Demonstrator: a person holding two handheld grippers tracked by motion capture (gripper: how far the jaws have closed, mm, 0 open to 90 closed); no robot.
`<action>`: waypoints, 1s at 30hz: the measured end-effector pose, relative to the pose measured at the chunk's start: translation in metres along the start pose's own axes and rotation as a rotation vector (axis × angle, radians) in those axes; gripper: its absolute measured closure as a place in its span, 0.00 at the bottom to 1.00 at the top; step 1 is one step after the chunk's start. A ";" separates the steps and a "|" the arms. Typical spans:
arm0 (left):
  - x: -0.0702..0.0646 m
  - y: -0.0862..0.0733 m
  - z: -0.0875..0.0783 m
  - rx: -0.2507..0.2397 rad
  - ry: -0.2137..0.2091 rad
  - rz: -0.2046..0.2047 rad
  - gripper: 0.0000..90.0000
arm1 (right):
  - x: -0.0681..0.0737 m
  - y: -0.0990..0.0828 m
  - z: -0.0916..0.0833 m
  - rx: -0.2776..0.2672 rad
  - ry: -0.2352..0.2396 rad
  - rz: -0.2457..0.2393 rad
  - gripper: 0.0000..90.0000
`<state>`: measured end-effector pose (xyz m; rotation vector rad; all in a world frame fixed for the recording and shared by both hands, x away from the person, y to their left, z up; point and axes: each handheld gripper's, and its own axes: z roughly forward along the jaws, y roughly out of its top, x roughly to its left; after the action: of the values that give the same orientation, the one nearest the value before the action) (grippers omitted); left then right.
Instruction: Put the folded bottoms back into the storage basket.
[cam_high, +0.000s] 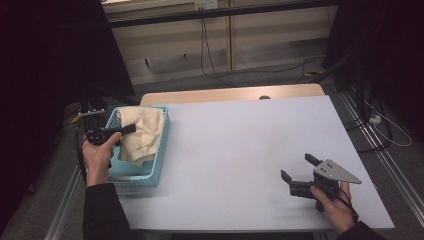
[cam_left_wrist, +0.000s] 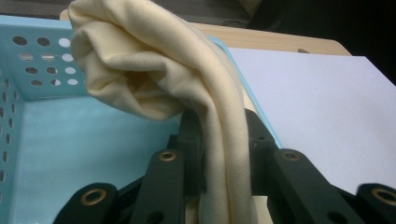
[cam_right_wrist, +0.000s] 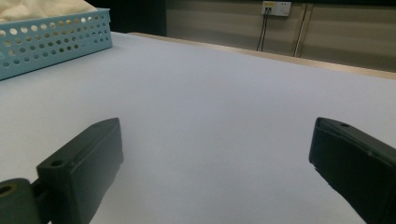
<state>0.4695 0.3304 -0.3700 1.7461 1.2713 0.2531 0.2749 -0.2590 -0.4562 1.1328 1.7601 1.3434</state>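
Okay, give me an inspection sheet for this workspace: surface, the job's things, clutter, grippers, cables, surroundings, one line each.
Surface: white table top, bare across the middle, wooden strip along the far edge.
Job's things: cream cloth bunched in the blue perforated basket at the table's left edge, spilling over its rim.
Clutter: nothing seen.
Grippers: left gripper over the basket, jaws closed on a fold of the cloth; right gripper low over the table's right side, jaws apart, empty.
Cables: black cables run down the far wall onto the floor; a white power strip lies right of the table.
Surroundings: dark curtains both sides, pale wall panels behind.
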 end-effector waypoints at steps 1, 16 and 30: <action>0.000 0.000 0.001 -0.001 -0.001 -0.002 0.82 | 0.000 0.000 0.000 0.000 0.000 0.000 0.03; 0.000 -0.003 0.011 0.033 0.013 0.007 0.82 | 0.000 0.000 0.000 0.000 0.000 -0.001 0.03; 0.007 -0.008 0.024 0.051 0.038 0.000 0.81 | 0.000 0.000 0.000 0.000 0.004 0.000 0.03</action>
<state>0.4823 0.3229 -0.3915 1.7923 1.3149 0.2567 0.2751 -0.2584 -0.4563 1.1304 1.7632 1.3469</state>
